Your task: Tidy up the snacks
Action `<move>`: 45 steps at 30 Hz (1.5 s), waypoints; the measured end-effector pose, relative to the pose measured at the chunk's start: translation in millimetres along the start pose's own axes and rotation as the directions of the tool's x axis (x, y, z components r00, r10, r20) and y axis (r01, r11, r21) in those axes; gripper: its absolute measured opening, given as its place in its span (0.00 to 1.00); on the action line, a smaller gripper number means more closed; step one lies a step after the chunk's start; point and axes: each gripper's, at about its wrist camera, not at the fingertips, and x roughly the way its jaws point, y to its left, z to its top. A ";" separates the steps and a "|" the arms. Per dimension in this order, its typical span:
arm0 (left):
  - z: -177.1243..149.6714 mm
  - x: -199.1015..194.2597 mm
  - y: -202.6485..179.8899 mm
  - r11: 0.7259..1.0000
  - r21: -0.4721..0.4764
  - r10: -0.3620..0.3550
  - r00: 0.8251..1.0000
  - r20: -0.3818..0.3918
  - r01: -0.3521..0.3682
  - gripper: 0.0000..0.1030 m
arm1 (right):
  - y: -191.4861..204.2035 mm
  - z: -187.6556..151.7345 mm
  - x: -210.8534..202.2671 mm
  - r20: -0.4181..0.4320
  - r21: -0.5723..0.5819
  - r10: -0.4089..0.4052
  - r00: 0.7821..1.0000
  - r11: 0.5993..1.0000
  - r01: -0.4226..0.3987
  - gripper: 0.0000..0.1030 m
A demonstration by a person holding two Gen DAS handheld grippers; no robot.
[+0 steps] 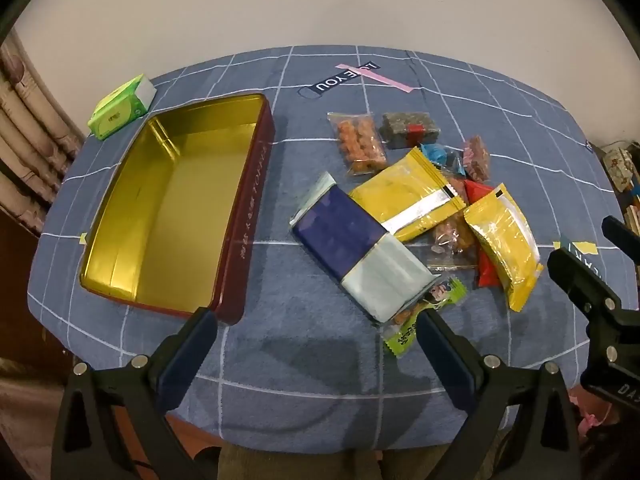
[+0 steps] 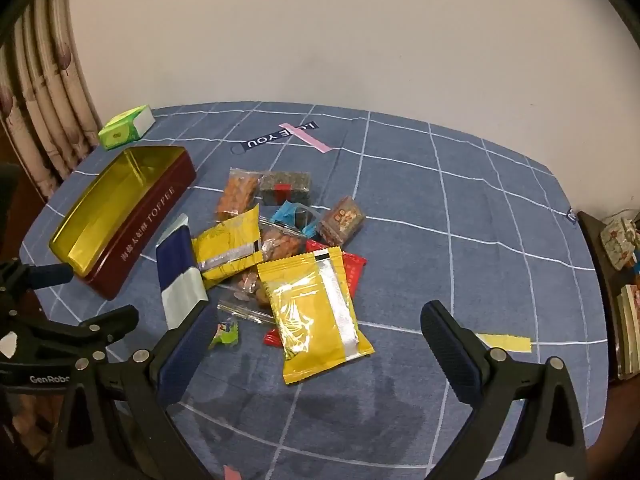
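A home room is indicated. A table is covered with a blue grid-patterned cloth (image 1: pixel 320 360) set against a plain pale wall (image 2: pixel 320 40). Patterned curtains (image 2: pixel 44 92) are seen hanging at the upper left of the right wrist view, a green tissue pack (image 1: pixel 120 106) lies near them, and cluttered shelves with boxes (image 2: pixel 620 260) are visible at the right edge.
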 end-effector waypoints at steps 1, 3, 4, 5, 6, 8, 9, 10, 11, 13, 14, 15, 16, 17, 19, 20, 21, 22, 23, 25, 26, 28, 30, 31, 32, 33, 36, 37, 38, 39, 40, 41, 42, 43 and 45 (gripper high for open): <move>0.1 -0.6 0.2 1.000 -0.001 0.001 1.000 -0.001 -0.001 0.99 | 0.3 -0.4 0.4 0.000 -0.001 0.000 1.000 1.000 0.000 0.98; 0.4 -0.5 -0.7 1.000 -0.001 0.003 1.000 -0.001 -0.003 0.99 | 0.7 -0.1 0.8 -0.001 -0.001 0.002 1.000 1.000 -0.002 0.98; 0.5 -0.6 -0.4 1.000 -0.002 0.002 1.000 -0.001 -0.002 0.99 | 0.9 -0.4 0.8 0.000 -0.001 0.003 1.000 1.000 -0.003 0.98; 1.2 -0.6 -0.9 1.000 -0.001 0.002 1.000 -0.003 -0.002 0.98 | 1.3 -0.8 0.7 0.001 -0.002 0.003 1.000 1.000 -0.003 0.98; 1.3 -0.4 -1.0 1.000 -0.003 0.003 1.000 -0.004 -0.003 0.99 | 1.6 -0.9 0.4 0.001 -0.003 0.003 1.000 1.000 -0.003 0.98; 0.9 0.4 -0.7 1.000 -0.004 0.006 1.000 -0.004 -0.006 0.99 | 1.9 -1.1 0.7 -0.002 -0.003 0.006 1.000 1.000 -0.006 0.98; 0.9 0.9 -0.8 1.000 -0.003 0.006 1.000 -0.006 -0.006 0.99 | 2.2 0.4 0.6 -0.004 -0.003 0.005 1.000 1.000 -0.005 0.98; 1.1 0.9 -0.8 1.000 -0.003 0.006 1.000 -0.008 -0.006 0.99 | 2.8 0.1 0.8 -0.004 -0.003 0.007 1.000 1.000 -0.007 0.98; 0.9 1.0 -0.9 1.000 -0.003 0.005 1.000 -0.007 -0.005 0.99 | 2.6 0.7 0.6 -0.005 -0.003 0.008 1.000 1.000 -0.008 0.98; 0.4 1.1 -1.0 1.000 -0.002 0.005 1.000 -0.007 -0.005 0.99 | 2.9 1.0 0.2 -0.003 -0.003 0.009 1.000 1.000 -0.009 0.98; 0.2 1.1 -1.1 1.000 -0.003 0.006 1.000 -0.006 -0.006 0.99 | 3.1 1.2 1.0 -0.003 -0.004 0.011 1.000 1.000 -0.011 0.98; 0.0 1.4 -1.3 1.000 -0.002 0.008 1.000 -0.006 -0.008 0.99 | 3.2 0.8 1.0 -0.003 -0.004 0.011 1.000 1.000 -0.011 0.98; -0.1 1.9 -0.9 1.000 -0.003 0.010 1.000 -0.008 -0.010 0.99 | 3.6 0.8 1.2 -0.002 -0.004 0.010 1.000 1.000 -0.010 0.98; -0.5 2.1 -0.6 1.000 -0.004 0.011 1.000 -0.008 -0.011 0.99 | 3.1 1.2 1.1 -0.003 -0.003 0.012 1.000 1.000 -0.012 0.98; -1.3 2.1 -0.5 1.000 -0.003 0.009 1.000 -0.009 -0.009 0.99 | 3.4 1.1 1.0 -0.003 -0.001 0.016 1.000 1.000 -0.016 0.98; -1.4 2.0 -0.3 1.000 -0.004 0.009 1.000 -0.009 -0.009 0.99 | 3.6 1.0 1.0 -0.003 0.000 0.018 1.000 1.000 -0.018 0.98; -1.2 2.0 -0.3 1.000 -0.003 0.009 1.000 -0.009 -0.009 0.99 | 3.4 0.8 0.5 -0.003 -0.001 0.020 1.000 1.000 -0.020 0.98; -1.3 2.0 0.0 1.000 -0.005 0.009 1.000 -0.010 -0.009 0.99 | 4.0 0.6 0.3 -0.002 -0.002 0.019 1.000 1.000 -0.019 0.98; -1.4 2.0 0.6 1.000 -0.008 0.006 1.000 -0.011 -0.006 0.99 | 3.8 0.5 0.3 -0.002 -0.002 0.018 1.000 1.000 -0.018 0.98; -1.9 2.3 0.8 1.000 -0.009 0.004 1.000 -0.013 -0.005 0.99 | 3.7 0.0 0.1 -0.003 -0.002 0.018 1.000 1.000 -0.018 0.98; -1.9 2.6 0.4 1.000 -0.009 0.008 1.000 -0.014 -0.008 0.99 | 3.9 -0.3 -0.1 -0.002 -0.001 0.019 1.000 1.000 -0.019 0.98; -1.7 3.1 -0.7 1.000 -0.007 0.009 1.000 -0.016 -0.009 0.99 | 4.4 -0.5 0.0 -0.002 -0.002 0.019 1.000 1.000 -0.019 0.98; -1.7 3.1 -1.4 1.000 -0.008 0.009 1.000 -0.016 -0.009 0.99 | 4.7 -0.7 -0.4 -0.003 -0.001 0.021 1.000 1.000 -0.021 0.98; -1.4 3.0 -1.4 1.000 -0.007 0.010 1.000 -0.015 -0.010 0.99 | 4.5 -0.8 -0.1 -0.002 -0.001 0.022 1.000 1.000 -0.022 0.98; -1.5 3.0 -1.6 1.000 -0.007 0.012 1.000 -0.015 -0.012 0.99 | 4.2 -0.8 0.3 -0.002 -0.001 0.021 1.000 1.000 -0.021 0.98; -1.6 3.2 -1.8 1.000 -0.008 0.013 1.000 -0.015 -0.013 0.99 | 4.1 -0.7 0.3 -0.002 -0.001 0.021 1.000 1.000 -0.021 0.98; -1.2 3.6 -2.2 1.000 -0.009 0.013 1.000 -0.018 -0.013 0.99 | 4.0 -0.5 0.6 -0.003 -0.001 0.023 1.000 1.000 -0.023 0.98; -1.5 3.5 -2.5 1.000 -0.007 0.013 1.000 -0.019 -0.013 0.99 | 4.3 -0.8 0.6 -0.003 -0.001 0.024 1.000 1.000 -0.024 0.98; -1.6 3.3 -2.8 1.000 -0.006 0.014 1.000 -0.019 -0.014 0.99 | 4.1 -0.7 0.5 -0.003 -0.002 0.023 1.000 1.000 -0.023 0.98; -1.8 2.9 -3.0 1.000 -0.005 0.015 1.000 -0.018 -0.015 0.99 | 4.4 -0.9 0.7 -0.004 -0.001 0.023 1.000 1.000 -0.023 0.98; -1.9 2.8 -3.0 1.000 -0.004 0.014 1.000 -0.018 -0.014 0.99 | 4.8 -1.1 0.7 -0.004 -0.002 0.023 1.000 1.000 -0.023 0.98; -2.0 2.8 -3.1 1.000 -0.004 0.013 1.000 -0.018 -0.013 0.99 | 4.6 -1.0 0.8 -0.004 -0.001 0.024 1.000 1.000 -0.024 0.98; -1.9 3.0 -3.2 1.000 -0.003 0.013 1.000 -0.019 -0.013 0.99 | 4.6 -1.0 0.8 -0.004 0.000 0.024 1.000 1.000 -0.024 0.98; -2.0 3.1 -3.1 1.000 -0.002 0.015 1.000 -0.019 -0.015 0.99 | 5.4 -1.3 0.7 -0.004 0.000 0.025 1.000 1.000 -0.025 0.98; -2.1 3.0 -2.8 1.000 -0.003 0.012 1.000 -0.020 -0.012 0.99 | 4.7 -1.3 0.8 -0.003 0.001 0.024 1.000 1.000 -0.024 0.98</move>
